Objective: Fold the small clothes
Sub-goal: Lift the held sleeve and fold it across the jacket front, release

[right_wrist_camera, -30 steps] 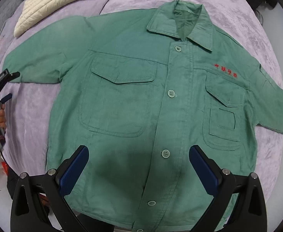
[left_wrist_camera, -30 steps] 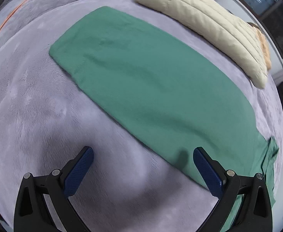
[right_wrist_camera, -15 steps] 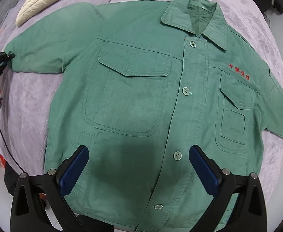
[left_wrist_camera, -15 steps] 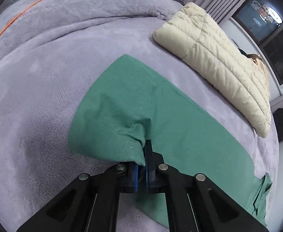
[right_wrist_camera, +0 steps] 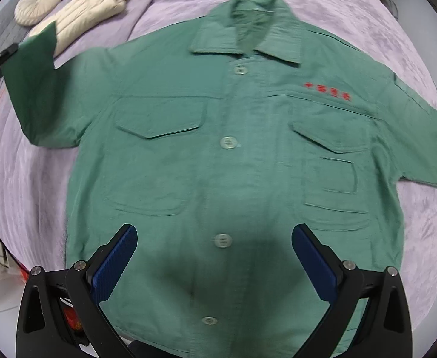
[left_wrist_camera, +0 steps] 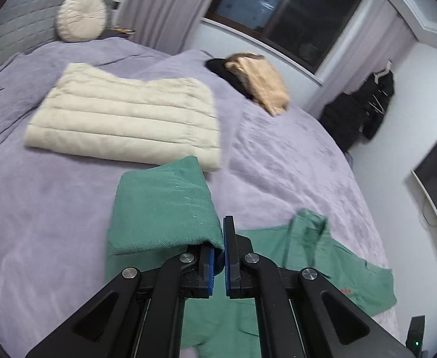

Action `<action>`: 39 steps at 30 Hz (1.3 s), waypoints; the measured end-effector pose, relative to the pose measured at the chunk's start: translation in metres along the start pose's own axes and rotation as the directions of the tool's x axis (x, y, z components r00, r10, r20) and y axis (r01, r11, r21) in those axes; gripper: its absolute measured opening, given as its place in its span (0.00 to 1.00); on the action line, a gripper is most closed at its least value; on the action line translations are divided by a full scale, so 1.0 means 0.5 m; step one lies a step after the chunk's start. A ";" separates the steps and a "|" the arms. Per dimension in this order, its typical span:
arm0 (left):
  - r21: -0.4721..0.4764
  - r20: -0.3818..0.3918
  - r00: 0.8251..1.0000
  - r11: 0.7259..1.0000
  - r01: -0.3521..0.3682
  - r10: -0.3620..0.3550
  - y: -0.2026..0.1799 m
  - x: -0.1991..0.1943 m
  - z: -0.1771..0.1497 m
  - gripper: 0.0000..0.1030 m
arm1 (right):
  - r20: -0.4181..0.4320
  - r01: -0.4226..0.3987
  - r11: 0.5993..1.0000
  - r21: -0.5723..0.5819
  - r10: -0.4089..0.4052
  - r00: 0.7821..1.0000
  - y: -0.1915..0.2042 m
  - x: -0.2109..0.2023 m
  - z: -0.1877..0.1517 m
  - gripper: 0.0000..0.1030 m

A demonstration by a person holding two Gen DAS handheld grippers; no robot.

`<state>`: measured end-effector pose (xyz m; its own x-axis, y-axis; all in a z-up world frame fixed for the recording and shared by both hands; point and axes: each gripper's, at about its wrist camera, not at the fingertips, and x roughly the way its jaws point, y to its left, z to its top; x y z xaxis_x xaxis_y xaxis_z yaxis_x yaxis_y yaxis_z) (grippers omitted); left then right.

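A second ago the left claw (left_wrist_camera: 217,238) stood wide open just above the bed (left_wrist_camera: 54,208), with the end of the shirt's sleeve (left_wrist_camera: 161,205) lying flat between its pads; now its pads are pressed together on the cuff edge and the cloth has come up off the cover, so that the sleeve hangs doubled over in front of the camera. In the right wrist view the same sleeve (right_wrist_camera: 36,68) stands raised near the left edge of the bed, its end lifted clear of the purple cover while the part next to the shoulder still rests on it. The right claw (right_wrist_camera: 214,259) has stayed wide open with nothing between its pads, hovering over the lower front of the green shirt (right_wrist_camera: 233,164), and has drifted a little toward the hem, so more of the buttoned front shows. The shirt itself lies face up and spread out in the middle of the bed, collar toward the far edge, the other sleeve (right_wrist_camera: 421,146) flat toward the right edge. A folded cream quilted jacket (left_wrist_camera: 126,119) and a round cushion (left_wrist_camera: 81,16) sit toward the head of the bed, apart from the work. This reads as the first fold having begun: the sleeve is in hand and ready to be carried inward across the chest, while the body of the shirt is not yet folded.
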<state>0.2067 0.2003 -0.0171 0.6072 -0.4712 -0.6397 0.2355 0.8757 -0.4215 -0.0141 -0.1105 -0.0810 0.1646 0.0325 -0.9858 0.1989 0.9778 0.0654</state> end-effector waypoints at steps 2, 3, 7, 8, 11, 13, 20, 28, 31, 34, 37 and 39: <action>0.067 -0.051 0.997 0.996 0.060 -0.057 -0.112 0.049 -0.027 0.06 | 0.013 0.001 1.000 0.031 -0.002 1.000 -0.050 -0.007 -0.003 1.00; 0.092 -0.079 0.994 0.992 0.081 -0.074 -0.163 0.075 -0.041 0.06 | 0.016 0.004 0.999 0.049 -0.005 1.000 -0.075 -0.009 -0.007 1.00; 0.205 -0.204 0.975 0.971 0.125 -0.083 -0.356 0.191 -0.146 0.06 | 0.008 0.020 0.991 0.133 -0.021 1.000 -0.184 0.003 -0.024 1.00; 0.232 -0.238 0.969 0.965 0.122 -0.066 -0.386 0.222 -0.177 0.06 | 0.002 0.028 0.988 0.153 -0.029 1.000 -0.207 0.011 -0.031 1.00; 0.294 -0.339 0.941 0.950 0.107 -0.001 -0.438 0.310 -0.273 0.06 | -0.020 0.051 0.979 0.198 -0.048 0.999 -0.271 0.037 -0.050 1.00; 0.363 -0.383 0.922 0.928 0.084 0.066 -0.454 0.348 -0.331 0.08 | -0.037 0.059 0.973 0.223 -0.052 0.998 -0.303 0.054 -0.061 1.00; 0.457 -0.353 0.923 0.889 0.031 0.150 -0.457 0.284 -0.368 0.81 | -0.021 0.071 0.964 0.257 -0.067 0.998 -0.329 0.066 -0.050 1.00; 0.344 -0.145 0.933 0.901 -0.264 0.328 -0.239 0.079 -0.253 0.81 | 0.180 0.031 0.999 -0.019 -0.027 0.983 -0.140 0.054 0.120 1.00; 0.275 -0.164 0.886 0.883 -0.380 0.433 -0.125 0.059 -0.244 0.81 | 0.253 0.114 0.974 -0.195 -0.063 0.965 -0.018 0.105 0.170 1.00; 0.259 -0.210 0.853 0.868 -0.423 0.478 -0.044 0.053 -0.268 0.81 | 0.328 0.279 0.906 -0.318 -0.171 0.929 0.068 0.172 0.201 1.00; 0.316 -0.247 0.828 0.849 -0.423 0.504 -0.019 0.071 -0.314 0.81 | 0.353 0.358 0.882 -0.306 -0.245 0.903 0.083 0.218 0.231 0.94; 0.343 -0.260 0.817 0.840 -0.420 0.515 -0.015 0.089 -0.339 0.81 | 0.332 0.242 0.928 -0.282 -0.142 0.932 0.054 0.208 0.242 0.26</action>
<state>0.1033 0.1550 -0.1511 0.4202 0.0385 -0.9066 0.2032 0.9697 0.1353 0.1252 -0.1056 -0.1630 0.4460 -0.1777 -0.8772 -0.0481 0.9739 -0.2217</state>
